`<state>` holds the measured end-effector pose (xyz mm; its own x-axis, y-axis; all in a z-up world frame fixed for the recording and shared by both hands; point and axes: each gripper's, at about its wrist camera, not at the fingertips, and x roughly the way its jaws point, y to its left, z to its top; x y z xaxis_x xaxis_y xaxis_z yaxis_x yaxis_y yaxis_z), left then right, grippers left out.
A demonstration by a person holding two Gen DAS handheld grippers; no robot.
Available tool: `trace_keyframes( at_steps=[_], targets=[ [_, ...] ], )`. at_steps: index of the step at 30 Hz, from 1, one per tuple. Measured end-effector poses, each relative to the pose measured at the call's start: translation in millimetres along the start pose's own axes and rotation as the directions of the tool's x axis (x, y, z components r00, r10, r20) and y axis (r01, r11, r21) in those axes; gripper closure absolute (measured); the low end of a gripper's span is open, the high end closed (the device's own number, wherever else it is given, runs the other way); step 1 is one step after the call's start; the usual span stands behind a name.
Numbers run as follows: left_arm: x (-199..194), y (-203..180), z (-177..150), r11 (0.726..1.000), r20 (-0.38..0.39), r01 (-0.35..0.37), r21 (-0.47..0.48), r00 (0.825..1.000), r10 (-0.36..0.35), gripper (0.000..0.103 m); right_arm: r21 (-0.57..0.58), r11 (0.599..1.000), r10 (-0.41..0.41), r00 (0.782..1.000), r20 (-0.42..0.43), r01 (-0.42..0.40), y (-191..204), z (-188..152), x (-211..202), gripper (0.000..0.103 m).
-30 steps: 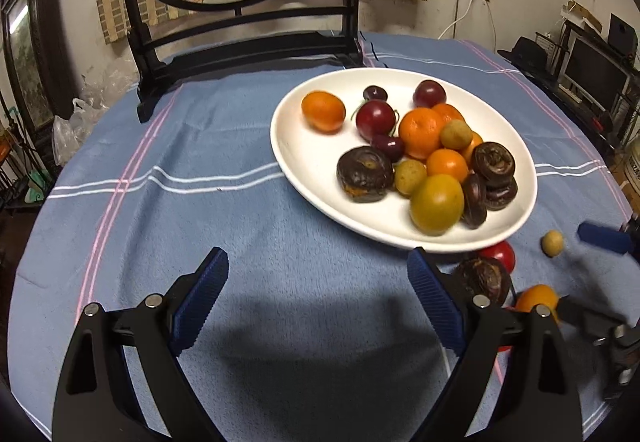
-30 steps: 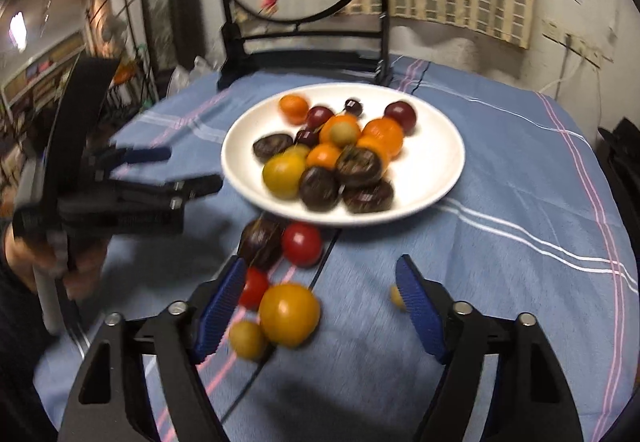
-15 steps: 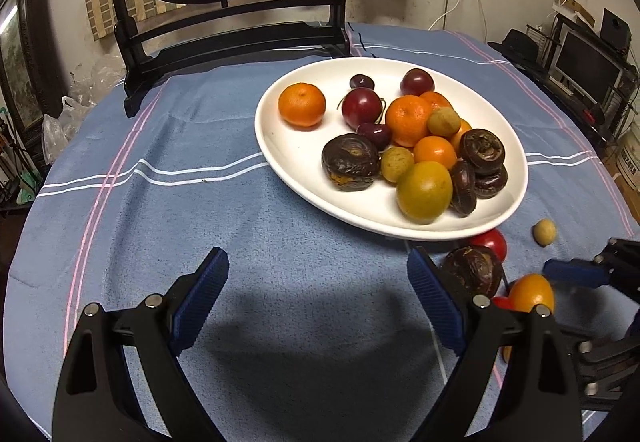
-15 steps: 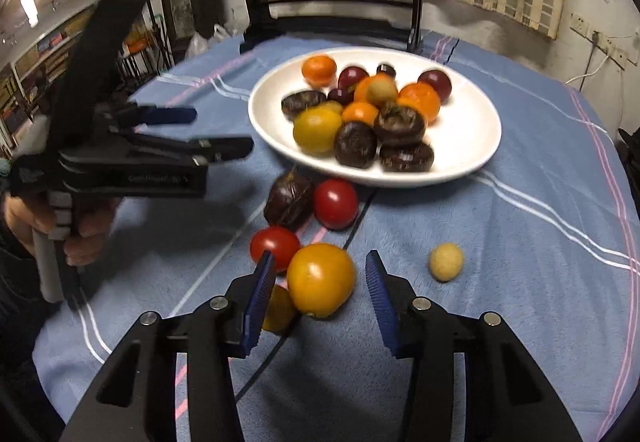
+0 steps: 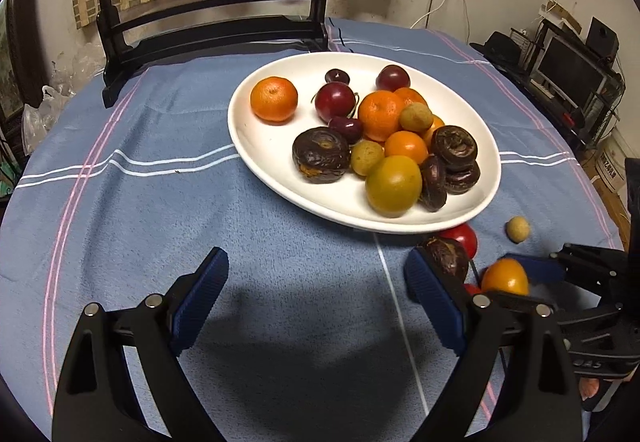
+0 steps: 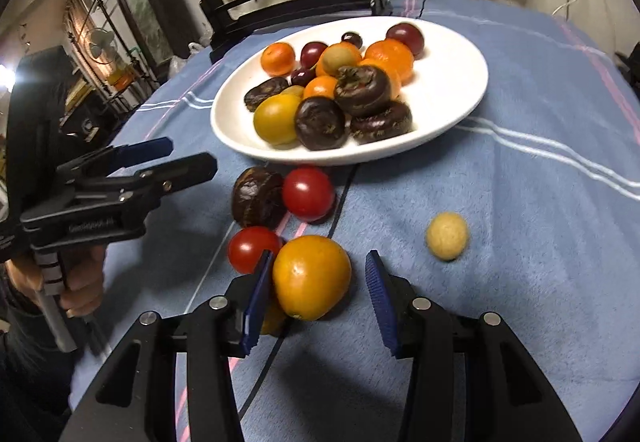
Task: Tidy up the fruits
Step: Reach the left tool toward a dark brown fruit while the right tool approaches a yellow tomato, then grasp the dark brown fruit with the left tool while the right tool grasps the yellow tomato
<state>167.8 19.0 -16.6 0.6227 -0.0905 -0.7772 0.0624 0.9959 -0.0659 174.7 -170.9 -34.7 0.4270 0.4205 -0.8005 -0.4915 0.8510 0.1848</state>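
Note:
A white plate (image 5: 256,146) (image 6: 460,82) holds several oranges, plums, dark mangosteens and small longans. Loose on the blue cloth lie an orange persimmon (image 6: 311,276) (image 5: 505,276), two red tomatoes (image 6: 308,193) (image 6: 253,248), a dark mangosteen (image 6: 256,197) (image 5: 448,256) and a small yellow longan (image 6: 446,236) (image 5: 517,229). My right gripper (image 6: 316,290) is open, its pads on either side of the persimmon; the left pad looks close to it, the right pad stands apart. My left gripper (image 5: 316,302) is open and empty over bare cloth, in front of the plate.
A black wooden stand with a round painted screen (image 5: 216,14) stands at the table's far edge. Another small yellow fruit (image 6: 272,316) lies partly hidden behind the right gripper's left pad. Shelves and electronics (image 5: 576,74) stand off the table to the right.
My right gripper has moved forward and narrowed, so its pads now flank the persimmon. My left gripper has drifted slightly and stays open.

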Motion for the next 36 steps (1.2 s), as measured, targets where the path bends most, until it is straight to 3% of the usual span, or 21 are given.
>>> trace_keyframes(
  at_steps=[2,9,16,26,29,30,31,36],
  targets=[
    [0,-2,-1,1.0,-0.001,0.003,0.006,1.0,-0.003,0.014,-0.031,0.999,-0.042,0.999,0.007,0.042,8,-1,0,0.065],
    [-2,-7,-1,0.999,0.001,0.027,0.023,1.0,-0.027,0.014,0.036,0.997,-0.067,0.997,0.033,0.066,-11,5,-8,0.065],
    [6,-22,-8,0.991,-0.051,0.121,0.063,0.992,-0.118,0.014,0.041,0.997,-0.059,0.998,0.035,0.057,-13,5,-8,0.065],
    [31,-26,-5,0.979,-0.075,0.204,-0.016,0.976,-0.204,0.015,0.051,0.997,-0.067,0.997,0.026,0.066,-13,4,-8,0.065],
    [31,-37,-7,0.98,-0.056,0.192,0.054,0.98,-0.189,0.035,0.062,0.996,-0.071,0.997,0.021,0.069,-16,5,-6,0.065],
    [29,-41,-8,0.971,-0.059,0.226,0.079,0.973,-0.222,0.055,0.067,0.995,-0.071,0.997,0.021,0.069,-17,4,-6,0.065],
    [27,-43,-9,0.964,-0.073,0.252,0.081,0.966,-0.246,0.063,0.073,0.995,-0.071,0.997,0.023,0.069,-18,4,-6,0.065],
    [16,-40,-8,0.975,-0.032,0.202,0.087,0.979,-0.2,0.063,0.086,0.994,-0.071,0.996,0.049,0.067,-21,5,-12,0.065]
  ],
)
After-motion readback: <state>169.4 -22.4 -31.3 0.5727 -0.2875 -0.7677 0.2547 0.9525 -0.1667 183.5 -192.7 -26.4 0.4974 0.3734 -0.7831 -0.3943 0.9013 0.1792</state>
